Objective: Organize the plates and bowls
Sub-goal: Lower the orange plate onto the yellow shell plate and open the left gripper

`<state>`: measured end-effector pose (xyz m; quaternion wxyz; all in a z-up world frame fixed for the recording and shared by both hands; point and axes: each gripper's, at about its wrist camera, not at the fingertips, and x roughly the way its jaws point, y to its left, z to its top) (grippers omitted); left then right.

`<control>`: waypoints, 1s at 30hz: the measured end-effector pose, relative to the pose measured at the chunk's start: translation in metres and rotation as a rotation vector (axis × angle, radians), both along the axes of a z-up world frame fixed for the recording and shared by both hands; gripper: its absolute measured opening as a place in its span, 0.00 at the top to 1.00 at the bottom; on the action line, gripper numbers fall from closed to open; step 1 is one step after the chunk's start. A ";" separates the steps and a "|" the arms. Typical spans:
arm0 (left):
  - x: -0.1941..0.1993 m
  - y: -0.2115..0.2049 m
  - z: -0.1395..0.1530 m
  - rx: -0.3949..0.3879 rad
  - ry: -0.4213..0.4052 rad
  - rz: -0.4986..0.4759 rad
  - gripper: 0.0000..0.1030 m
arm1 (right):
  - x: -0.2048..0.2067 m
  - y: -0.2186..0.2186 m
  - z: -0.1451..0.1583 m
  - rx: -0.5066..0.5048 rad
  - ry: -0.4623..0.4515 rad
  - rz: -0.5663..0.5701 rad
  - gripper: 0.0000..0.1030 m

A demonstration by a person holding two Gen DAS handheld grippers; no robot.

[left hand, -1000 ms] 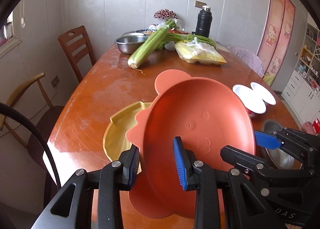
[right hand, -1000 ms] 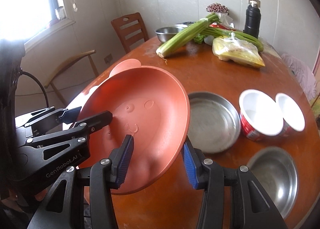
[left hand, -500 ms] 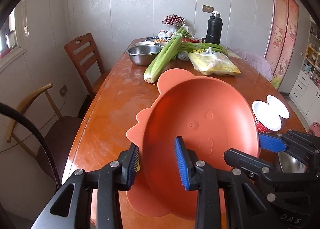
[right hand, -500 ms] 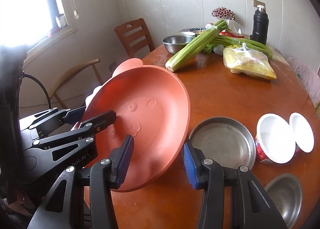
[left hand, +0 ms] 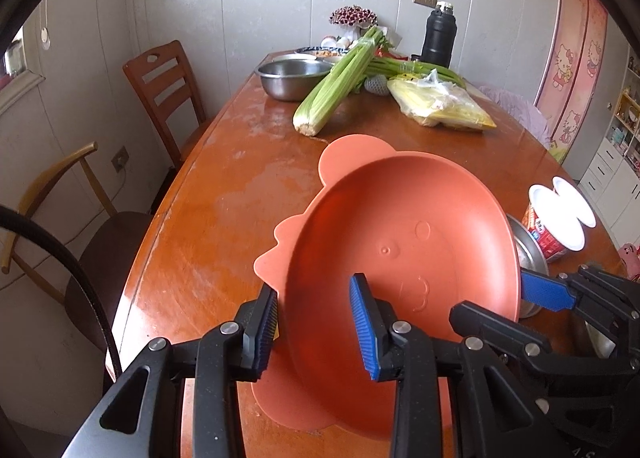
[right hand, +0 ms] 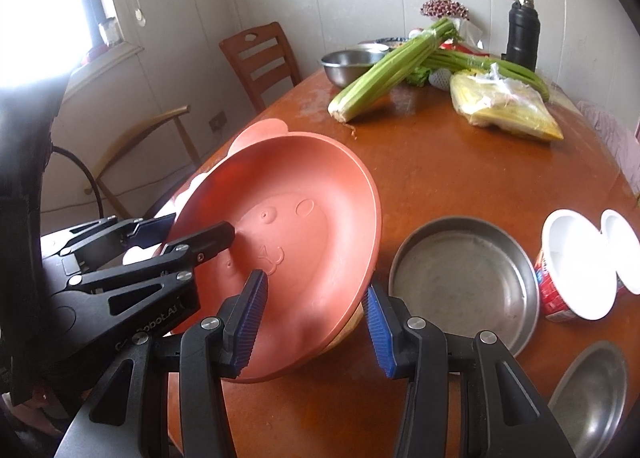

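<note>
An orange animal-shaped plate (left hand: 400,250) is held tilted between both grippers; it also shows in the right wrist view (right hand: 288,242). My left gripper (left hand: 316,326) straddles the plate's left rim, jaws wide, one finger inside the plate. My right gripper (right hand: 312,318) straddles the right rim, jaws wide; it shows in the left wrist view (left hand: 500,306). A yellow edge peeks under the plate in the right wrist view (right hand: 352,324). A shallow steel pan (right hand: 464,278) and a steel bowl (right hand: 592,394) sit to the right.
A wooden table (left hand: 224,226) holds celery (left hand: 336,86), a steel bowl (left hand: 292,78), a yellow bag (left hand: 440,106), a black flask (left hand: 440,34) at the far end. Two white cups (right hand: 576,262) stand at the right. Chairs (left hand: 164,86) stand at the left.
Both grippers and the orange plate have drawn back toward the table's near end. The yellow plate seen under it a second ago is now almost hidden.
</note>
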<state>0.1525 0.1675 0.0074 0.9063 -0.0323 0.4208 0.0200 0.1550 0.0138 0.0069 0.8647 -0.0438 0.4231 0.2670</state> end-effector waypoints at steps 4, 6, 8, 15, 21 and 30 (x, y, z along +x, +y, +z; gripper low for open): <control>0.004 0.006 -0.012 -0.015 0.023 0.017 0.66 | 0.002 0.007 -0.010 -0.011 0.021 0.011 0.51; 0.005 0.009 -0.018 -0.026 0.037 0.023 0.66 | 0.002 0.010 -0.015 -0.020 0.030 0.013 0.51; 0.005 0.009 -0.021 -0.024 0.040 0.025 0.66 | 0.001 0.012 -0.017 -0.027 0.031 0.014 0.51; 0.006 0.009 -0.026 -0.010 0.044 0.027 0.66 | 0.006 0.013 -0.023 -0.032 0.037 0.003 0.51; 0.008 0.008 -0.029 -0.008 0.049 0.032 0.66 | 0.007 0.016 -0.028 -0.047 0.039 -0.001 0.51; 0.010 0.011 -0.032 -0.016 0.051 0.033 0.66 | 0.007 0.018 -0.030 -0.069 0.025 -0.003 0.51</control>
